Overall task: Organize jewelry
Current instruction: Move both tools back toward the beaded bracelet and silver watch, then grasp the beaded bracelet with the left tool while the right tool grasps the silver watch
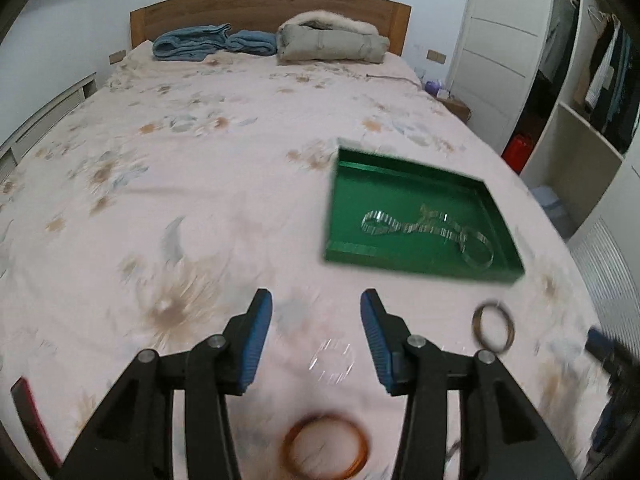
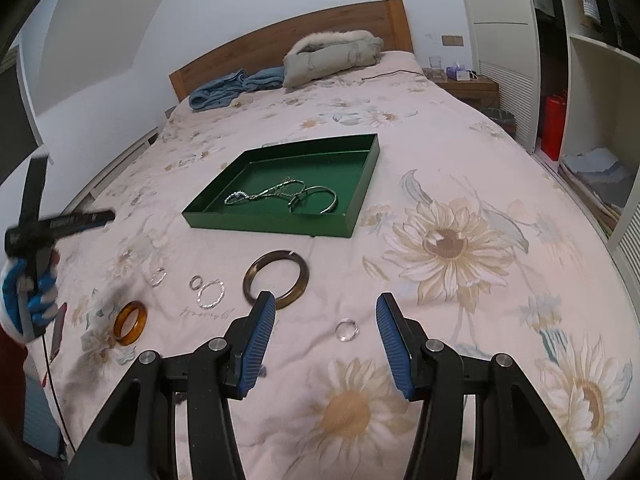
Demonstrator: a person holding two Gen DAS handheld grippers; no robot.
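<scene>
A green tray (image 2: 362, 196) lies on the floral bedspread and holds a silver chain (image 2: 256, 194) and a silver bangle (image 2: 326, 200); the tray also shows in the left wrist view (image 1: 344, 216). Loose on the bed are a dark brown bangle (image 2: 276, 279), an amber bangle (image 2: 130, 322), a twisted silver ring (image 2: 211, 294), and a clear ring (image 2: 346, 330). My right gripper (image 2: 326, 306) is open just above the clear ring. My left gripper (image 1: 316, 302) is open and empty over a clear ring (image 1: 332, 362), with the amber bangle (image 1: 326, 450) and the dark bangle (image 1: 493, 330) nearby.
Folded blue towels (image 2: 236, 86) and a grey fur-hooded coat (image 2: 332, 56) lie by the wooden headboard. A wardrobe with open shelves (image 2: 592, 120) stands right of the bed. The left gripper and gloved hand (image 2: 36, 240) show at the left edge of the right wrist view.
</scene>
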